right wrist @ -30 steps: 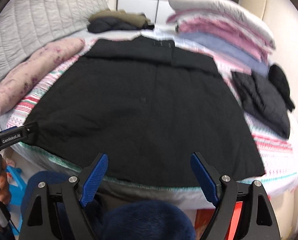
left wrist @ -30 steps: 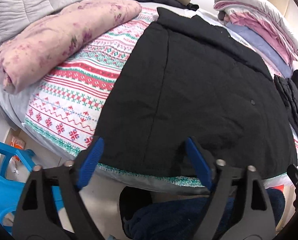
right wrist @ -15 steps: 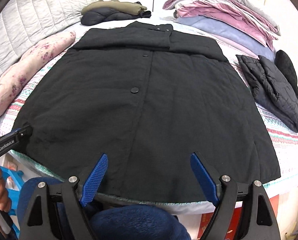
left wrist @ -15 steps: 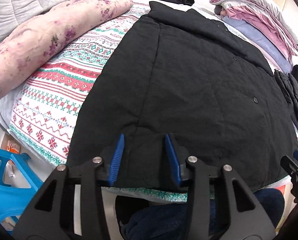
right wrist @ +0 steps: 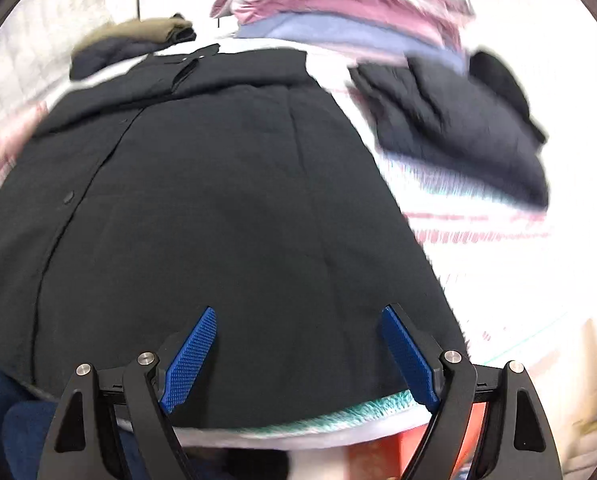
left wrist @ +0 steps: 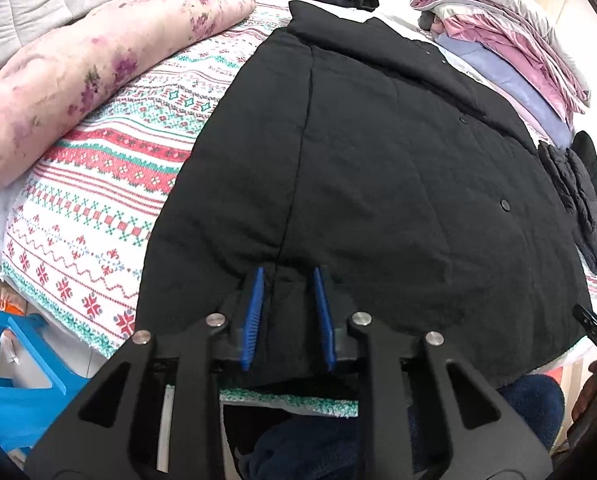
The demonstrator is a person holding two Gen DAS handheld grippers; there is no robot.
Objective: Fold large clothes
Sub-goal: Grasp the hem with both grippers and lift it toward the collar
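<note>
Left gripper [left wrist: 286,312] jaws just closed, pinching the large black quilted coat [left wrist: 378,184] at its hem, lower centre. Right gripper [right wrist: 298,356] released, jaws wide over the hem.

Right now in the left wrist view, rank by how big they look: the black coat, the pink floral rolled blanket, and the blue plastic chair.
1. black coat, fills most of the frame.
2. pink floral rolled blanket.
3. blue plastic chair, though the frame edge cuts it off, so its true size is unsure.

Even indoor light, left view sharp, right view motion-blurred and overexposed, fisheye bending, dark vignetted corners
</note>
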